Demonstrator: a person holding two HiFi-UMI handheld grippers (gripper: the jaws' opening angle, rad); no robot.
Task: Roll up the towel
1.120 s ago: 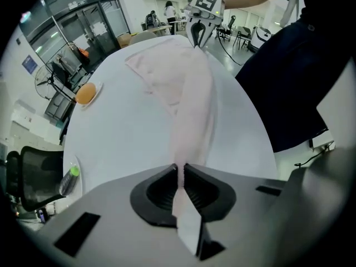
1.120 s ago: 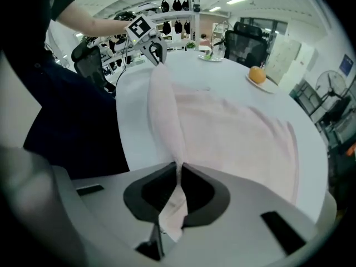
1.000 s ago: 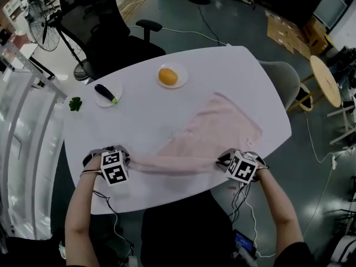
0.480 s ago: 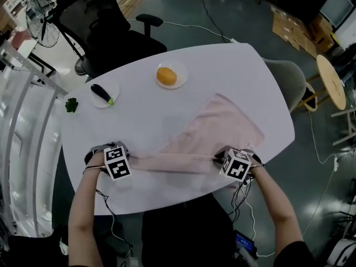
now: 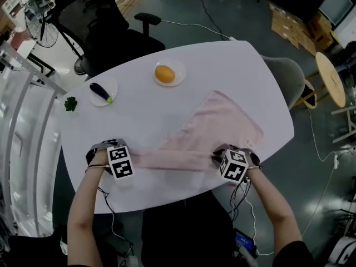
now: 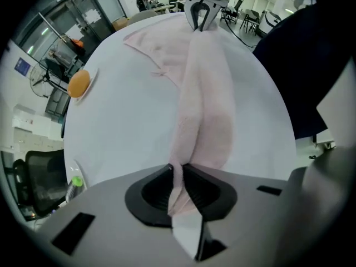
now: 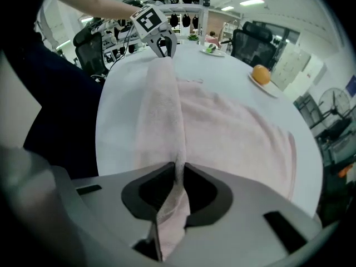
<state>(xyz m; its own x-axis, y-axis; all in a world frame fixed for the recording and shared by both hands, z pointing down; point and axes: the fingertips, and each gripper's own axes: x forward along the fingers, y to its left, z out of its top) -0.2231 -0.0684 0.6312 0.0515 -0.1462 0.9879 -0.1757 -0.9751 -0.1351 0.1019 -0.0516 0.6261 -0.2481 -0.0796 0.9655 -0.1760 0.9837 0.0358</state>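
Towel (image 5: pixel 222 124) between left gripper (image 6: pixel 179 170), right gripper (image 7: pixel 179 170) fingers; right's just opening.

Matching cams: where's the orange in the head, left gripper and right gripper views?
Head view: orange upper centre, at the table's far side.
Left gripper view: orange far left, above mid-height.
Right gripper view: orange upper right.
Shared landmark: the pink towel, visible in all three views.
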